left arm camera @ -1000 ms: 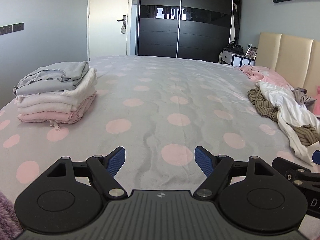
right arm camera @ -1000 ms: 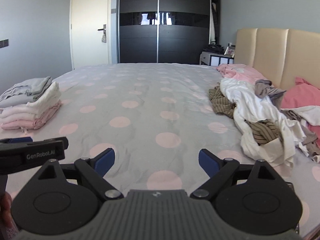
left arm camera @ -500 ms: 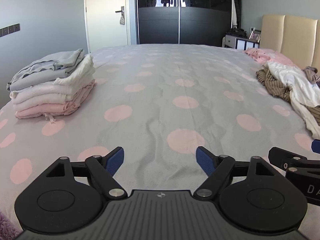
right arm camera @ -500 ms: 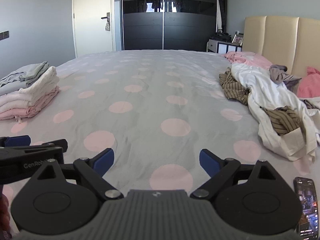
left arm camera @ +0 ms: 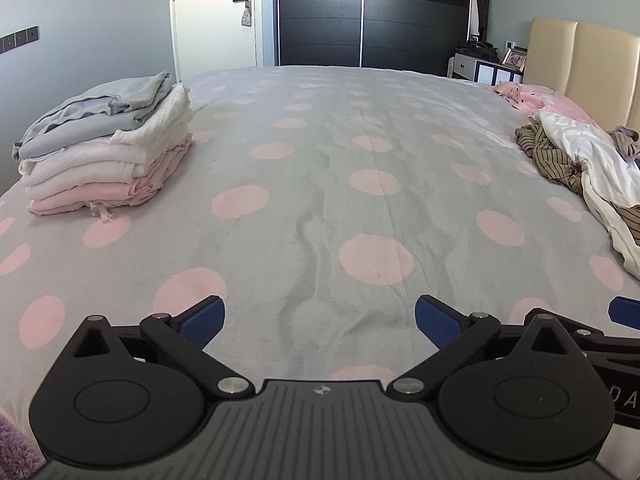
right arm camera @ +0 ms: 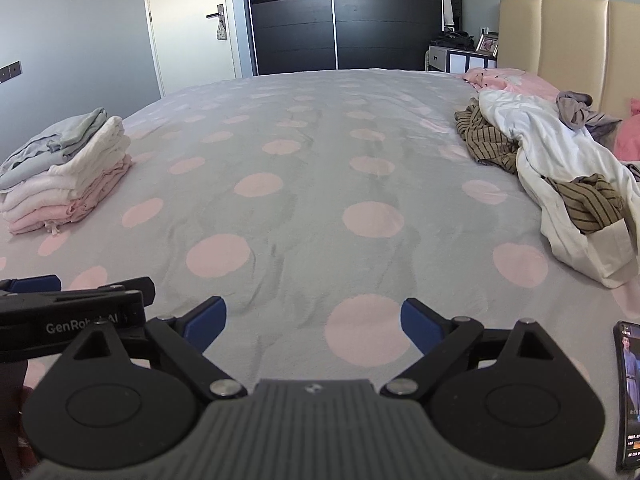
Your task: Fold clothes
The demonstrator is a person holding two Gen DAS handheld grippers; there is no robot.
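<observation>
Phone (right arm camera: 628, 396) beside unfolded heap (right arm camera: 560, 168) (bedspread (right arm camera: 320, 184) clear).

Two wrist views, low over the bed

Both cameras looked forward and slightly down along their jaws across the bed (left arm camera: 320, 184) toward the wardrobe (right arm camera: 332, 28); both shared the folded stack (left arm camera: 108, 160) at left and the loose heap (right arm camera: 560, 172) at right.

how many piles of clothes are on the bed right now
2. A folded stack sits on the left side of the bed. A loose unfolded heap lies on the right by the headboard. More may lie past the frame's right edge.
</observation>
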